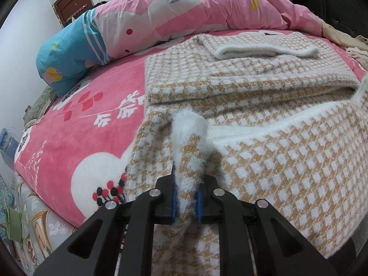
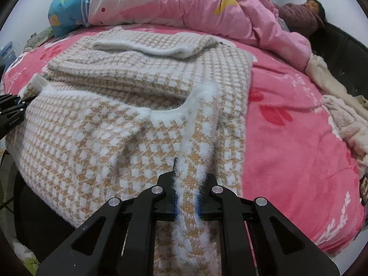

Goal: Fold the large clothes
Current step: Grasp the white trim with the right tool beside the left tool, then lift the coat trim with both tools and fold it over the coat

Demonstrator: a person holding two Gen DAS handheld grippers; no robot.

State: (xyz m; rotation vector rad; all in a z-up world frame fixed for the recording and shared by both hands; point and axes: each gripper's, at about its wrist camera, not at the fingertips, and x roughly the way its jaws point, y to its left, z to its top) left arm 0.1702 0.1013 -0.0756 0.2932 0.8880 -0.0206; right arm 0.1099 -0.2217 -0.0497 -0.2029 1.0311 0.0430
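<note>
A fuzzy tan-and-white checked sweater (image 1: 264,87) lies partly folded on the pink bed; its far part is doubled over with a white-cuffed sleeve on top. My left gripper (image 1: 186,168) is shut on the sweater's near left corner, a fuzzy white edge bunched up between the blue pads. In the right wrist view the same sweater (image 2: 142,69) spreads ahead, and my right gripper (image 2: 187,177) is shut on its near right edge, white fringe running between the fingers. The left gripper (image 2: 11,112) shows at the far left edge of that view, at the sweater's other corner.
A pink floral blanket (image 1: 76,133) covers the bed. A rolled pink and blue quilt (image 2: 179,7) lies along the far side. A person (image 2: 303,11) rests at the far right. Beige clothes (image 2: 345,119) lie at the right edge. The bed's left edge drops off (image 1: 34,218).
</note>
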